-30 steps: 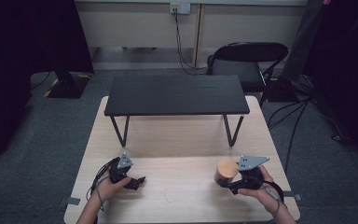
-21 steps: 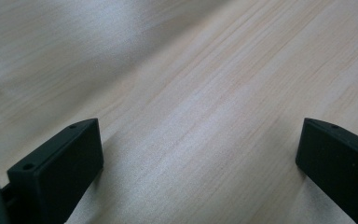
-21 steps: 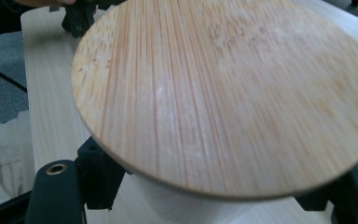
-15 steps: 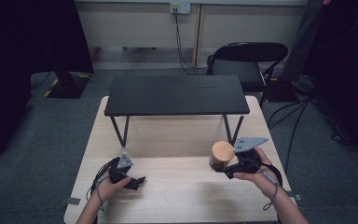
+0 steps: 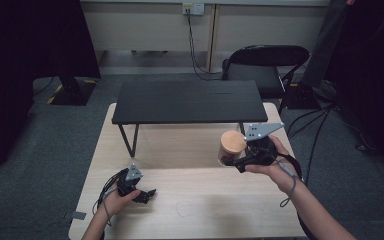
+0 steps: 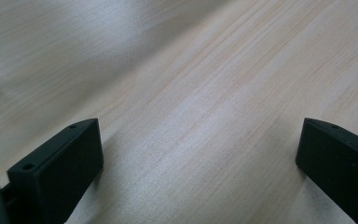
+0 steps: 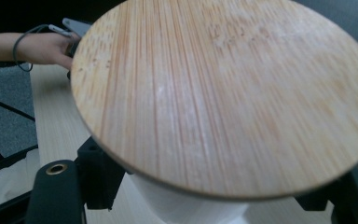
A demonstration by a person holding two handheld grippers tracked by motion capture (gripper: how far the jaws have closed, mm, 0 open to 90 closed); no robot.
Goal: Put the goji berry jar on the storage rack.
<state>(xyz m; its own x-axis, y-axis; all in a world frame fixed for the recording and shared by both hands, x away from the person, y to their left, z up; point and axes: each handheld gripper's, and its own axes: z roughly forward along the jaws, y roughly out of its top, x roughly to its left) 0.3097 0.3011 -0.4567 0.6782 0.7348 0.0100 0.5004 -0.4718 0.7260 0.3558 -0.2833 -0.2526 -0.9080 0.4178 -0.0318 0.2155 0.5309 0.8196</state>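
Sitting between the two black jaws of the right gripper (image 5: 228, 161) is a jar (image 5: 231, 149) with a round bamboo lid (image 7: 223, 93); in the right gripper view the pale body of the jar drops down between the jaws, which press in on it from either side just under the lid's rim, so the gripper is closed on the jar. The jar stands roughly upright, its long axis running from table to lid, the lid facing up and tipped slightly toward the camera. In the high view it is at the right side of the light wooden table (image 5: 200, 210), close to the front right leg of the low black bench (image 5: 187, 101) that stands on the table's far half. The right hand (image 5: 267, 160) holds the gripper from the right.

The left gripper (image 5: 149, 194) lies low on the table at the near left, held in the left hand (image 5: 116, 197). Its jaws are spread wide apart with nothing but bare wood grain between them.

Compared with half a second ago, the jar and right gripper have moved farther from the person and toward the bench, and a second ago they were nearer still to the table's front edge. The left gripper has stayed where it was
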